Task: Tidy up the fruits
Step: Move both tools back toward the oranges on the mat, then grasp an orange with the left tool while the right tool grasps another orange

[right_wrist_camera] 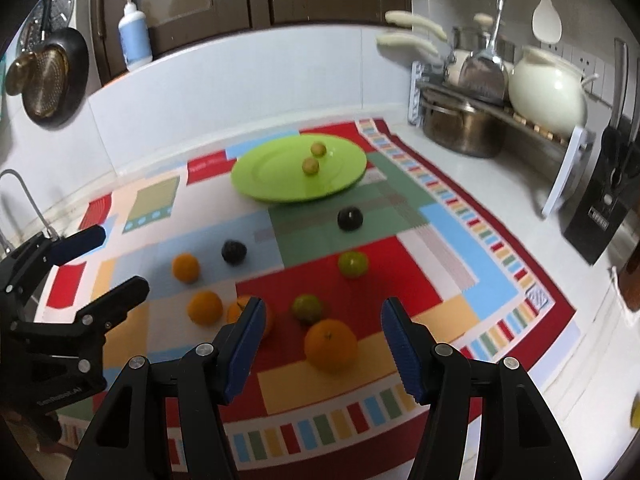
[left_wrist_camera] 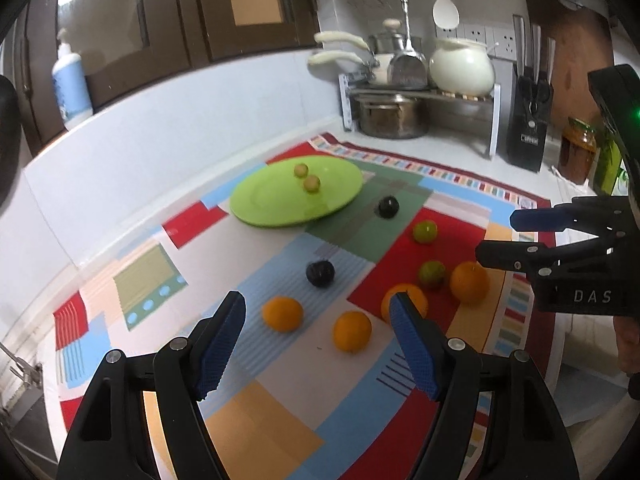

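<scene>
Both the left gripper (left_wrist_camera: pixel 318 312) and right gripper (right_wrist_camera: pixel 322 318) gaped empty; only the right view showed a strainer (right_wrist_camera: pixel 40 80) at upper left.

Black plastic tongs (left_wrist_camera: pixel 318 312), blue ribbed pads (left_wrist_camera: pixel 222 344), silver screws, white "DAS" lettering, green indicator light

Four oranges (left_wrist_camera: pixel 282 313), two green limes (left_wrist_camera: pixel 425 231), two dark plums (left_wrist_camera: pixel 320 273) lie on the mat — plus two small yellow-green fruits (left_wrist_camera: pixel 311 183) on one green plate (left_wrist_camera: pixel 260 200).

An orange (left_wrist_camera: pixel 404 300) is partly hidden behind the left gripper's (left_wrist_camera: pixel 318 318) right finger.
</scene>
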Action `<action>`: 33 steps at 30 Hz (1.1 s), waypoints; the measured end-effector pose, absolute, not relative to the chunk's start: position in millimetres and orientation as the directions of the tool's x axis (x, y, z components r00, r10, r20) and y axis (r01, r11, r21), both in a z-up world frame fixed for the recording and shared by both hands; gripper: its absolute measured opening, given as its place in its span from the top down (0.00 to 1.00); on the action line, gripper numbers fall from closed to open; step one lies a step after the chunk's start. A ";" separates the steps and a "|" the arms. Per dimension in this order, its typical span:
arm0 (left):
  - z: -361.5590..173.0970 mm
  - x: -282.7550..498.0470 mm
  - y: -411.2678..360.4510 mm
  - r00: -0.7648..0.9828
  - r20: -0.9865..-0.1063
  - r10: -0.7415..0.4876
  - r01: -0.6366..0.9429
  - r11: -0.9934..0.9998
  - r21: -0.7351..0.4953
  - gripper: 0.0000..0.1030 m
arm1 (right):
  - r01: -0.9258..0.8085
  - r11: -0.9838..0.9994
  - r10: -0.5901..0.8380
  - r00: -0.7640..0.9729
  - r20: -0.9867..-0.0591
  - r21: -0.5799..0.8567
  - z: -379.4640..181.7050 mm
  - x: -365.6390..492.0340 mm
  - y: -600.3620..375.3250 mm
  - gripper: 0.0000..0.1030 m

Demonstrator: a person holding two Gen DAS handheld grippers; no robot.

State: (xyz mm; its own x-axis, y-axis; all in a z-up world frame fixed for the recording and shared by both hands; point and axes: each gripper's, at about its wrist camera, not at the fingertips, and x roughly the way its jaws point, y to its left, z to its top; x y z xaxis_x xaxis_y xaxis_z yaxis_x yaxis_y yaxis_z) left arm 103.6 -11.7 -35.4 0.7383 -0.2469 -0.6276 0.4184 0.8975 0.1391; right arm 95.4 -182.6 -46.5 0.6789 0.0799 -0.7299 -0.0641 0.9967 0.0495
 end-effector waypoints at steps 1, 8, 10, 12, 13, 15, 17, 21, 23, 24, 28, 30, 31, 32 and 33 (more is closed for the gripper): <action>-39.5 104.9 -12.4 0.730 -0.636 -0.250 0.425 0.895 0.136 0.28 | -0.061 0.997 0.079 0.675 -0.734 0.050 -48.6 95.6 -183.2 0.41; -68.0 114.7 -14.6 0.669 -0.692 -0.272 0.466 0.878 0.106 0.31 | -0.050 0.997 0.072 0.619 -0.782 0.052 -74.5 103.3 -185.0 0.41; -73.9 118.0 -15.7 0.655 -0.705 -0.271 0.469 0.878 0.098 0.34 | -0.050 0.997 0.072 0.607 -0.792 0.053 -80.2 105.1 -185.1 0.41; -78.4 121.2 -17.2 0.643 -0.716 -0.272 0.473 0.876 0.092 0.36 | -0.048 0.997 0.079 0.594 -0.801 0.063 -85.7 107.3 -185.5 0.41; -80.6 122.7 -18.0 0.637 -0.722 -0.270 0.474 0.875 0.092 0.37 | -0.049 0.996 0.085 0.586 -0.806 0.069 -88.8 108.3 -185.7 0.41; -84.6 126.1 -20.1 0.628 -0.732 -0.265 0.476 0.875 0.092 0.39 | -0.047 0.996 0.087 0.577 -0.812 0.074 -92.9 110.2 -186.2 0.41; -87.4 129.2 -21.6 0.619 -0.741 -0.261 0.478 0.874 0.091 0.43 | -0.039 0.996 0.087 0.570 -0.817 0.079 -96.6 111.9 -188.3 0.41; -94.2 137.3 -24.3 0.588 -0.765 -0.263 0.481 0.874 0.068 0.51 | -0.032 0.995 0.094 0.558 -0.824 0.093 -101.5 116.5 -191.7 0.43; -96.1 139.7 -24.8 0.575 -0.771 -0.272 0.482 0.875 0.050 0.54 | -0.035 0.994 0.102 0.551 -0.828 0.100 -104.2 118.2 -191.8 0.46; -96.4 140.7 -24.8 0.569 -0.773 -0.279 0.483 0.875 0.040 0.56 | -0.036 0.994 0.105 0.548 -0.830 0.102 -105.3 118.9 -191.7 0.48; -98.7 144.2 -26.8 0.557 -0.779 -0.289 0.484 0.875 0.021 0.64 | -0.040 0.991 0.127 0.533 -0.836 0.126 -109.1 121.2 -192.2 0.51; -100.8 146.2 -27.3 0.545 -0.785 -0.293 0.483 0.876 0.009 0.70 | -0.041 0.991 0.132 0.531 -0.837 0.130 -110.4 122.3 -192.4 0.53; -101.6 146.6 -27.2 0.541 -0.787 -0.296 0.482 0.876 0.002 0.70 | -0.042 0.991 0.132 0.531 -0.837 0.130 -111.0 122.5 -192.3 0.53; -101.4 147.0 -27.3 0.542 -0.786 -0.297 0.480 0.877 -0.001 0.70 | -0.042 0.991 0.132 0.529 -0.838 0.130 -111.6 122.8 -192.2 0.55; -101.4 147.1 -27.2 0.541 -0.786 -0.297 0.479 0.878 -0.002 0.70 | -0.045 0.990 0.135 0.529 -0.838 0.132 -112.1 123.2 -192.1 0.57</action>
